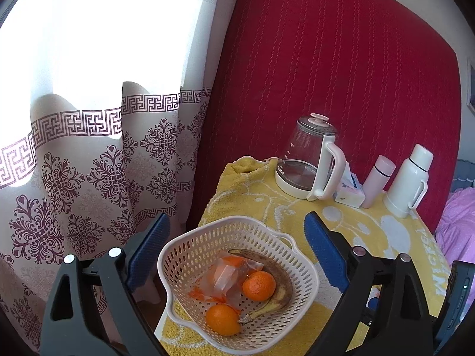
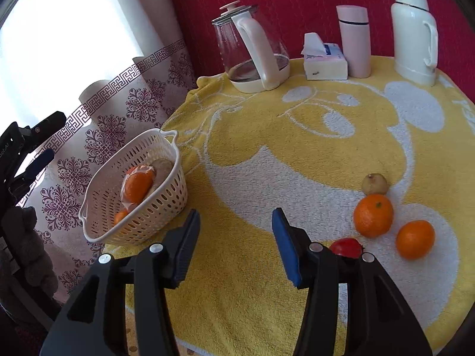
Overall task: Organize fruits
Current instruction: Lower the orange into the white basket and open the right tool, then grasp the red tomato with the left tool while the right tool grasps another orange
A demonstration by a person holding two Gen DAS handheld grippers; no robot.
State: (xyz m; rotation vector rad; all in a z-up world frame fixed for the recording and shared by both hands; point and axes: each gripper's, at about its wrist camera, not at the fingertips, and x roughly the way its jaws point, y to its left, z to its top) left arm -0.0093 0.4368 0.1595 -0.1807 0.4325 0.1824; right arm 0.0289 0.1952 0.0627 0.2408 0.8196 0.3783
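A white perforated basket (image 1: 190, 246) (image 2: 166, 204) stands at the table's left edge. It holds two oranges (image 1: 259, 285), a spotted banana (image 1: 282, 284) and a plastic-wrapped orange (image 1: 225, 276) (image 2: 137, 184). My left gripper (image 1: 237, 231) hovers open above the basket with nothing between its blue pads. My right gripper (image 2: 236, 216) is open over the yellow towel (image 2: 252, 136), holding nothing. To its right lie two loose oranges (image 2: 373, 215) (image 2: 415, 239), a small pale brownish fruit (image 2: 375, 184) and a red fruit (image 2: 346, 247), partly hidden behind the right finger.
At the back of the table stand a glass kettle (image 2: 252, 56), a tissue box (image 2: 325, 63), a pink flask (image 2: 354, 41) and a white thermos (image 2: 414, 29), before a red quilted panel (image 1: 341, 59). A patterned curtain (image 1: 89, 163) hangs left; pink bedding (image 1: 457, 222) lies right.
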